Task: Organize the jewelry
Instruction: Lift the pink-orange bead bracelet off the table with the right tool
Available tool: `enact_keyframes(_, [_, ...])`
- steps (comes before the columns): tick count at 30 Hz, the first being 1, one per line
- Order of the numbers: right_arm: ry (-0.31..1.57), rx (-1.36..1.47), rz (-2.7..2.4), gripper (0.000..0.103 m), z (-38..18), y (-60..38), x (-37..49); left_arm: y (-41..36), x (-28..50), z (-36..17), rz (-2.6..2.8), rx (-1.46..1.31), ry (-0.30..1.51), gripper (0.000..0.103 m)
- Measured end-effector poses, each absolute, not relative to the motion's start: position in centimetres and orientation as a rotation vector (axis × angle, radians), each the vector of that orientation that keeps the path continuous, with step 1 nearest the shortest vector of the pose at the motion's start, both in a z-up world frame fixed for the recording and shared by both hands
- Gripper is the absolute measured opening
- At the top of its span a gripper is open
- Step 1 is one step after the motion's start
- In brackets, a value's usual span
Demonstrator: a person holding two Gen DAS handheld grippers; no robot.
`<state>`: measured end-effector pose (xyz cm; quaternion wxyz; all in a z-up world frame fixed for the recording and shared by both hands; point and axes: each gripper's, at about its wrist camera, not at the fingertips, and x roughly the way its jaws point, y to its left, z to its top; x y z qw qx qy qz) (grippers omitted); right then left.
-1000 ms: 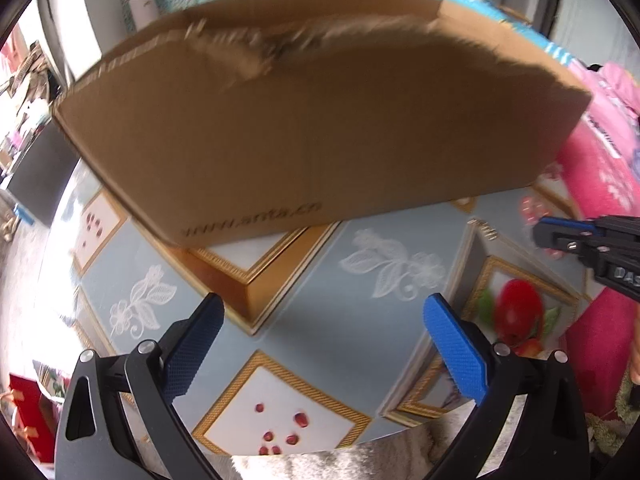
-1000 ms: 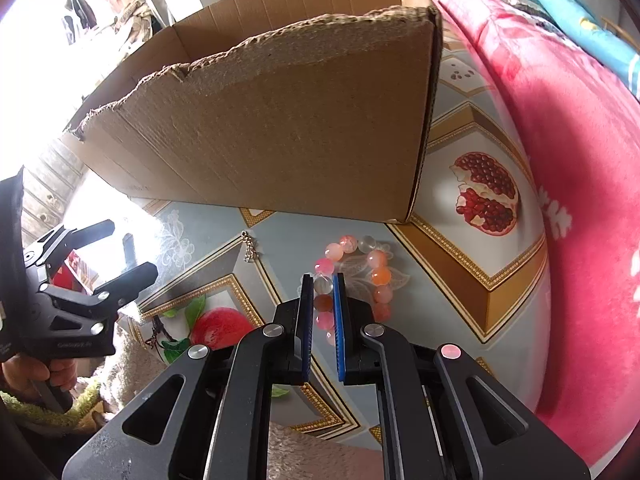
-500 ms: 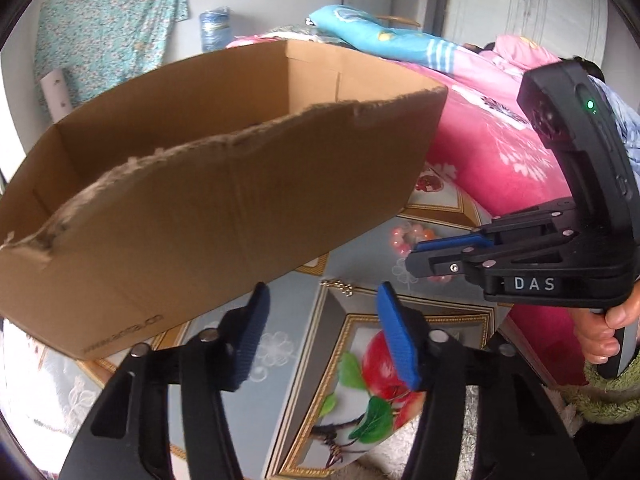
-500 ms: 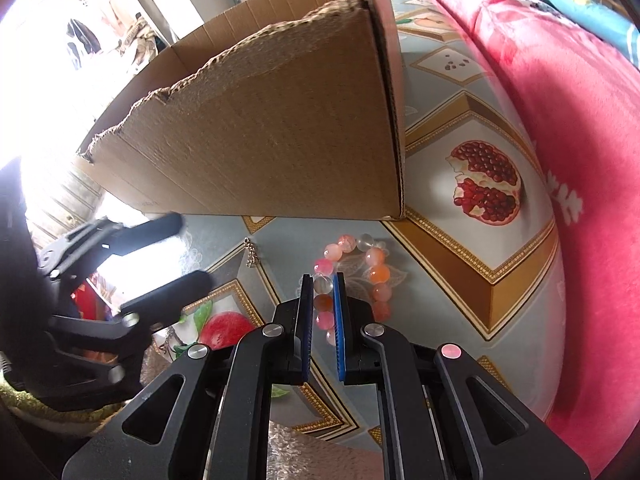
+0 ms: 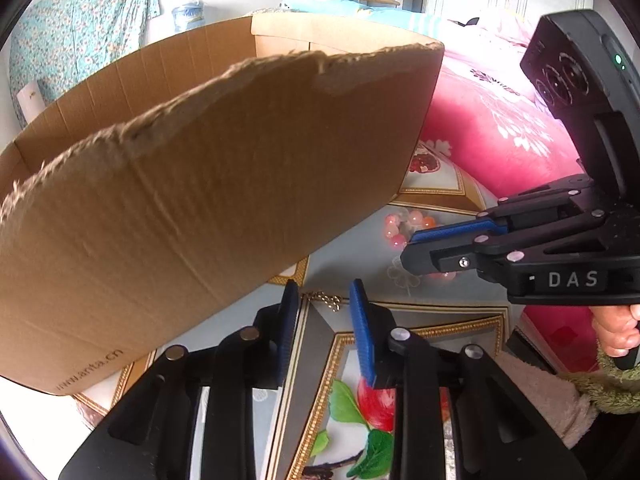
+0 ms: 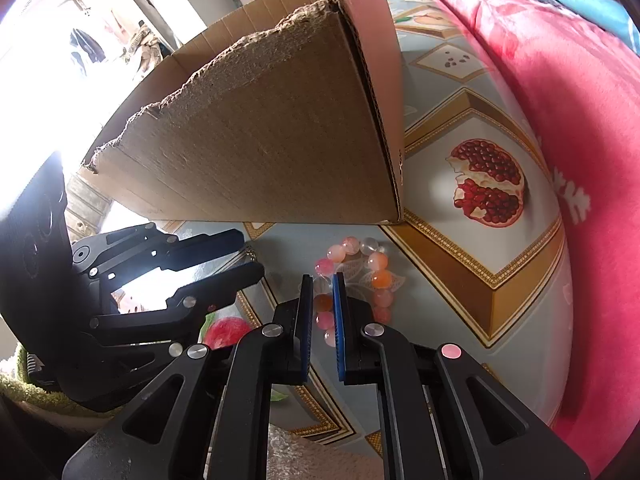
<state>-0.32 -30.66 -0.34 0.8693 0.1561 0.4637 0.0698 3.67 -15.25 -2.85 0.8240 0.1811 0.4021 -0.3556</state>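
While both pieces of jewelry lie outside the box (image 6: pixel 256 160), the task reads as barely begun. Box interior: only bare inner walls show in either view; its floor is hidden, so whether anything is stored inside cannot be told. Bracelet (image 6: pixel 356 280), pink, orange and clear beads: flat on the table (image 6: pixel 448 280), just in front of the box's right corner. Right gripper (image 6: pixel 320 300): jaws nearly closed with a narrow gap, straddling the bracelet's near arc; beads show between the pads, but whether they are actually pinched cannot be told, and the bracelet appears to rest on the table. Chain (image 5: pixel 326 299), small and gold: on the table just in front of the box's near wall, left of the bracelet. Left gripper (image 5: pixel 323 312): jaws partly open, lined up on either side of the chain, not touching it as far as can be seen. Judgement: no item is lifted or confirmed stored; both grasps, both lifts over the torn box rim, and both placements remain outstanding.
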Motion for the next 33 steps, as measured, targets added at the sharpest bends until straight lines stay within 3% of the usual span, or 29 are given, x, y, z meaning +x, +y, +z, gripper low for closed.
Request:
enact_keyframes(6, [0.971, 0.324, 0.142, 0.008, -0.5, -30.0, -0.2, -16.0, 3.7, -3.2, -0.733, 0.411, 0.835, 0.007])
enact_keyframes(9, [0.974, 0.313, 0.142, 0.008, -0.4, -29.9, -0.2, -15.7, 3.7, -3.2, -0.733, 0.399, 0.835, 0.005])
enact_keyframes(14, [0.971, 0.287, 0.140, 0.024, 0.0, -29.4, -0.2, -14.7, 3.7, -3.0, -0.731, 0.364, 0.848, 0.003])
enact_keyframes(17, [0.969, 0.265, 0.131, 0.028, 0.1, -28.9, -0.2, -14.2, 3.7, -2.9, -0.726, 0.348, 0.863, 0.003])
enact_keyframes(25, [0.975, 0.149, 0.103, 0.028, 0.1, -26.2, 0.5, -13.1, 3.3, -2.4, -0.698, 0.322, 0.893, 0.003])
enact_keyframes(33, [0.973, 0.009, 0.009, 0.012, -0.2, -22.9, 0.8, -12.3, 3.2, -1.8, -0.665, 0.300, 0.908, 0.003])
